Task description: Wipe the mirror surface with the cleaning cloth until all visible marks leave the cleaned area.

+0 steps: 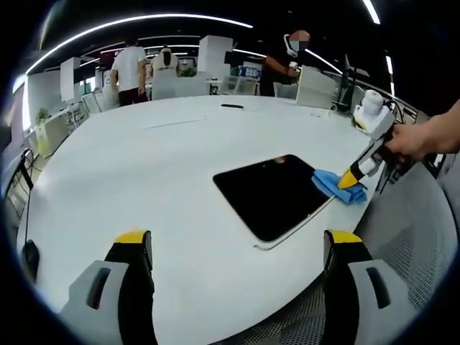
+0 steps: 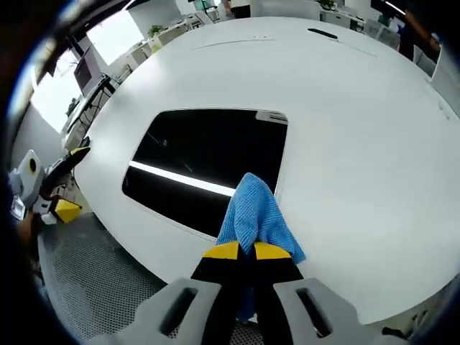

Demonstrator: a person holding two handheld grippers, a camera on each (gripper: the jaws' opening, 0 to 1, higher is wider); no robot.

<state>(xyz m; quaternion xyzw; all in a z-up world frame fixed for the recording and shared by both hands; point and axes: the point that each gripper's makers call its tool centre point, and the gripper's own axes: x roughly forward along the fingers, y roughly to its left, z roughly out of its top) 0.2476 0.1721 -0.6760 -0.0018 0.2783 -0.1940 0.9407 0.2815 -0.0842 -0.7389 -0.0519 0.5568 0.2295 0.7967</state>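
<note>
A dark rectangular mirror (image 1: pixel 273 192) lies flat on the white table (image 1: pixel 158 180), near its edge. My right gripper (image 1: pixel 350 180) comes in from the right, shut on a blue cleaning cloth (image 1: pixel 336 187) that rests on the mirror's right corner. In the right gripper view the mirror (image 2: pixel 208 162) reflects a ceiling light strip, and the blue cloth (image 2: pixel 253 215) hangs forward from my right gripper (image 2: pixel 239 251) over the mirror's near edge. My left gripper (image 1: pixel 237 238) is open, held over bare table short of the mirror, nothing between its fingers. It also shows as the left gripper (image 2: pixel 61 187) beyond the table's rim.
A small dark object (image 1: pixel 231 106) lies at the far side of the table. Several people (image 1: pixel 129 70) stand beyond it among desks. A grey perforated floor (image 2: pixel 86 273) lies beside the table rim. A person's hand (image 1: pixel 417 140) holds the right gripper.
</note>
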